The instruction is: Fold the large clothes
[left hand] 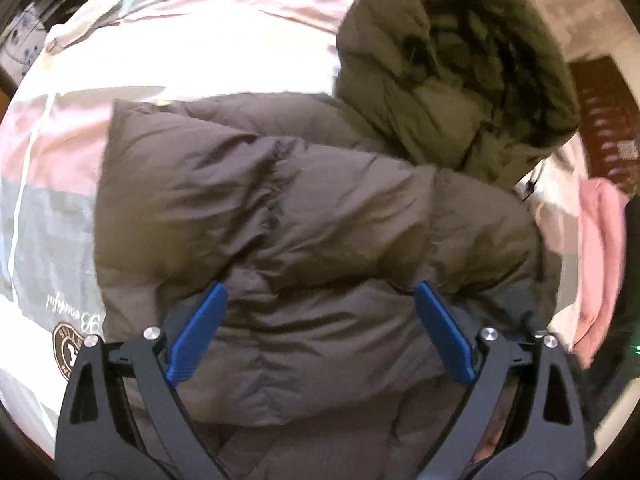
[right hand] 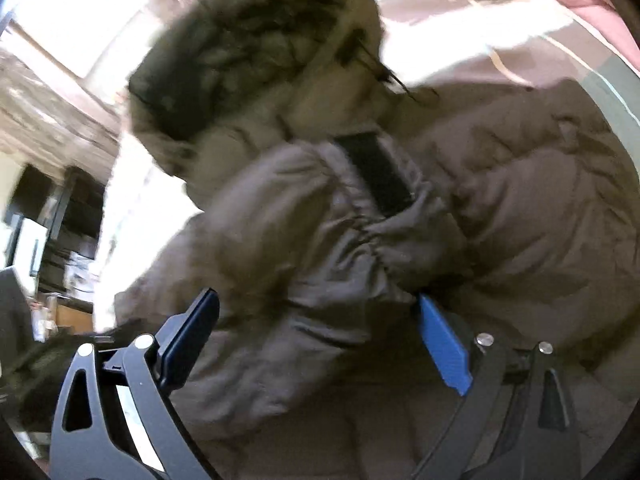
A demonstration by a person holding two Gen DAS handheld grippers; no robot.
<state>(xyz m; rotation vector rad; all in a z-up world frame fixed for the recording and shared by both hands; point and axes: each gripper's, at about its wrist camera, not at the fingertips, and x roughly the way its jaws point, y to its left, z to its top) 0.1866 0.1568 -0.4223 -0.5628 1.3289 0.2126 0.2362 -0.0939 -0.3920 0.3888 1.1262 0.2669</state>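
Observation:
A large grey-brown puffer jacket (left hand: 304, 220) lies on a bed, its dark fur-trimmed hood (left hand: 460, 60) at the top right. My left gripper (left hand: 320, 292) is open, its blue pads wide apart just over the jacket's body. In the right wrist view the same jacket (right hand: 520, 208) fills the frame, with a sleeve (right hand: 304, 248) folded across it, a black strap (right hand: 376, 172) near the collar and the hood (right hand: 248, 52) at the upper left. My right gripper (right hand: 316, 300) is open, its jaws on either side of the sleeve without pinching it.
The jacket lies on a pink, white and grey bed cover (left hand: 60, 168) with a round logo (left hand: 68, 348). A pink garment (left hand: 600, 256) lies at the right edge of the bed. Dark furniture (right hand: 60, 216) stands beyond the bed's left side in the right wrist view.

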